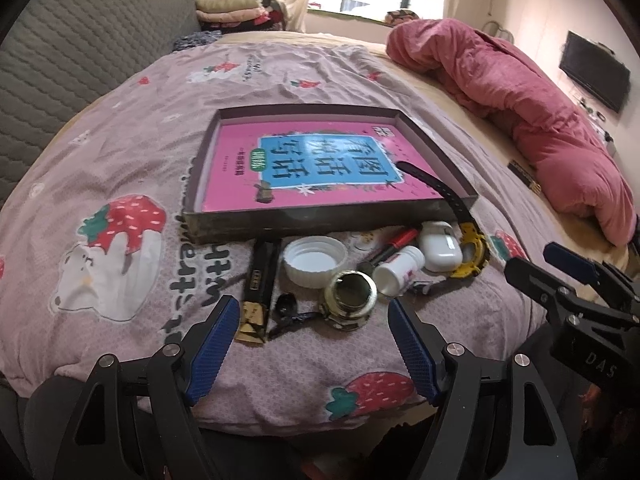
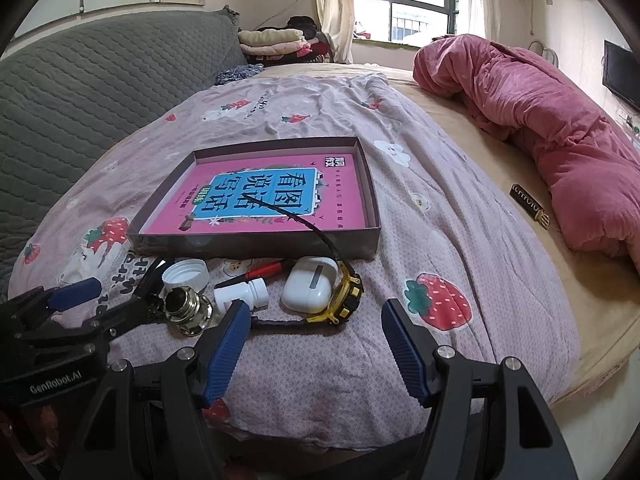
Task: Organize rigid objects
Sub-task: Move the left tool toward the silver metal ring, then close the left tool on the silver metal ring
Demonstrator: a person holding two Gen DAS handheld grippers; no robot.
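Clutter strewn on a bed [image 1: 120, 128] under a pink strawberry-print sheet, just in front of a shallow cardboard box [image 1: 320, 222]. Inside the box, only a flat pink book [image 1: 312, 164] with a blue panel. Draped over the box's near wall, the black strap of a yellow-cased watch [image 2: 346, 298]. Touching the watch, a smooth white earbud case [image 2: 308, 286]. Beside it, a small white bottle [image 2: 242, 294] on its side, a red pen [image 2: 264, 270], a ribbed white lid [image 1: 314, 260] lying open side up, a round shiny brass fitting [image 1: 352, 294], a long black-and-gold packet [image 1: 258, 292]. Left gripper [image 1: 312, 344] spread wide, holding nothing, fingers either side of the brass fitting and short of it. Right gripper [image 2: 316, 344] likewise wide apart and holding nothing, near the watch. Rumpled pink quilt [image 2: 540, 128] along the bed's far side.
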